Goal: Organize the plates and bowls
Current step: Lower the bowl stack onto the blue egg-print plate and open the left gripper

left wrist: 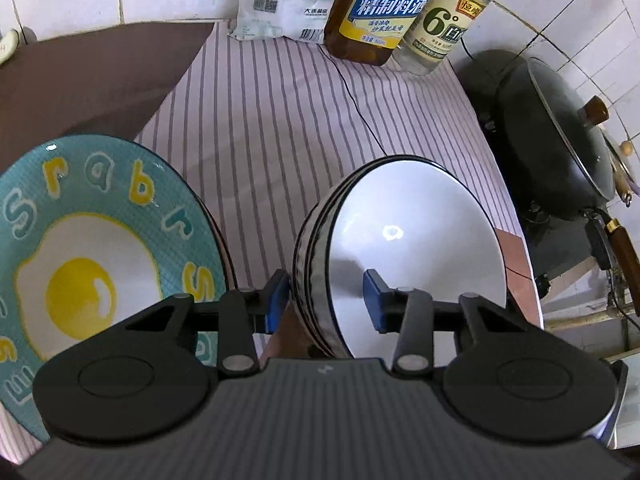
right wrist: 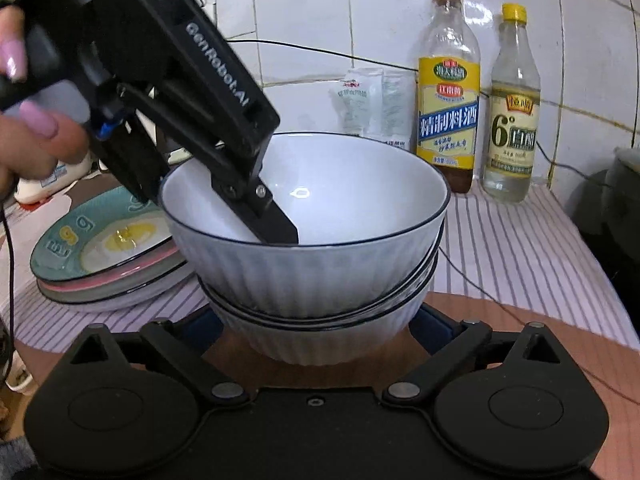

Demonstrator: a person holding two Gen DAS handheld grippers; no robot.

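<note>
stack of ribbed white bowls (right wrist: 308, 264): on striped cloth (left wrist: 280, 120) beside plate stack (right wrist: 108, 264) | left gripper (left wrist: 326, 300): straddling top bowl's rim, pads not pressing | right gripper (right wrist: 316, 332): wide open around bottom bowl | advice: pinch rim squarely, keep stack level

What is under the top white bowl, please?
Under the top white bowl the rims of more nested white bowls show. Their insides are covered, and their exact number is unclear. The lowest stands on a brown surface.
</note>
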